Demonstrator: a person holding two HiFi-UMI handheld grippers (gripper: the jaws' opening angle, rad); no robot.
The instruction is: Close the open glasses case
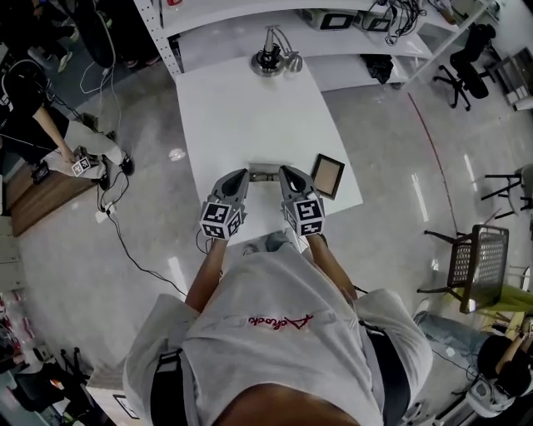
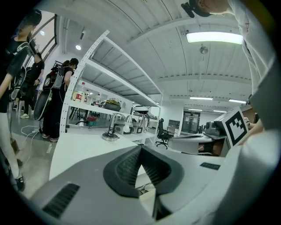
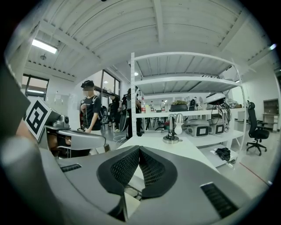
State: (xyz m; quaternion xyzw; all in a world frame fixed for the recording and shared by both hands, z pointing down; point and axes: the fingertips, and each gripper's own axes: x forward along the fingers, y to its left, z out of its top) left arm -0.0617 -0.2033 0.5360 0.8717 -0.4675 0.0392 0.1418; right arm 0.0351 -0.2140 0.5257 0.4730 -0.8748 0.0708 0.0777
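Note:
On the white table [image 1: 250, 108], near its front edge, lies a small grey oblong thing [image 1: 263, 175]; whether it is the glasses case I cannot tell. My left gripper [image 1: 244, 175] points at its left end and my right gripper [image 1: 284, 172] at its right end. To the right of the right gripper lies a flat brown rectangle with a dark rim [image 1: 327, 175]. In the left gripper view the left gripper [image 2: 140, 148] has its jaws met, with nothing between them. The right gripper [image 3: 139, 150] in its own view is the same, its jaws together and empty.
A metal desk lamp [image 1: 270, 58] stands at the table's far end, before a white shelf rack [image 1: 250, 12]. People stand at the left [image 1: 33, 100]. A mesh chair [image 1: 479, 258] is on the right. A cable [image 1: 133, 250] runs over the floor.

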